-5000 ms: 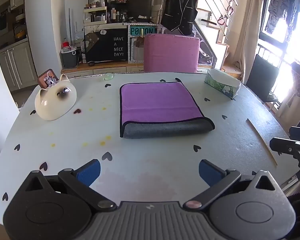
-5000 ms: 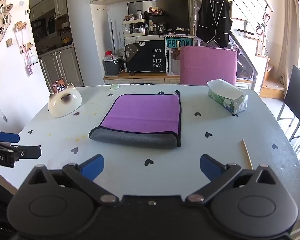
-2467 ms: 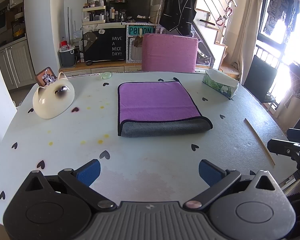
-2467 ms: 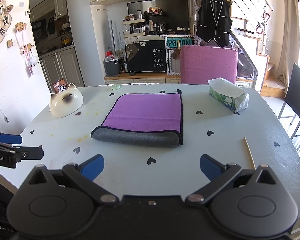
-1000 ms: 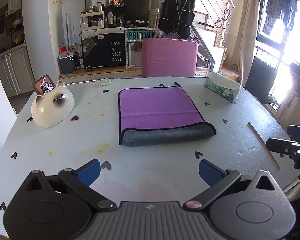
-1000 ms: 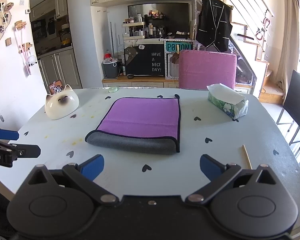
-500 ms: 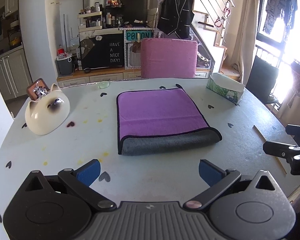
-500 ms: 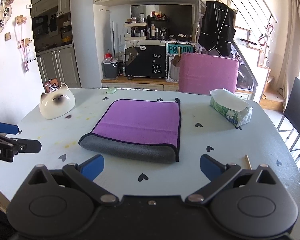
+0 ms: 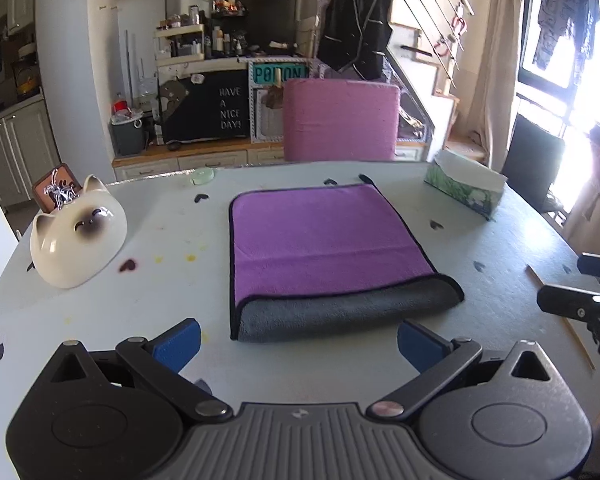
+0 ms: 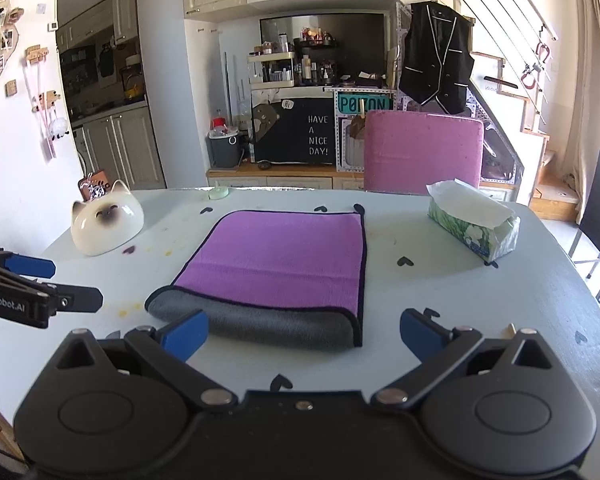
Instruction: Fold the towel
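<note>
A purple towel [image 9: 320, 236] with a grey underside and black trim lies folded flat on the white table [image 9: 180, 280]; its rolled grey fold edge faces me. It also shows in the right wrist view [image 10: 280, 260]. My left gripper [image 9: 298, 342] is open and empty, just short of the towel's near edge. My right gripper [image 10: 304, 334] is open and empty, with its left fingertip at the grey fold. Each gripper shows at the edge of the other's view.
A white cat-shaped bowl [image 9: 76, 236] sits at the left, a tissue box [image 9: 464, 188] at the far right. A thin wooden stick [image 9: 560, 316] lies near the right edge. A pink chair [image 9: 340, 120] stands behind the table. A small green lid [image 9: 203, 176] lies at the far edge.
Both grippers have moved forward toward the towel; its near edge now lies close to the fingertips. The towel has not moved. Both grippers stay open.
</note>
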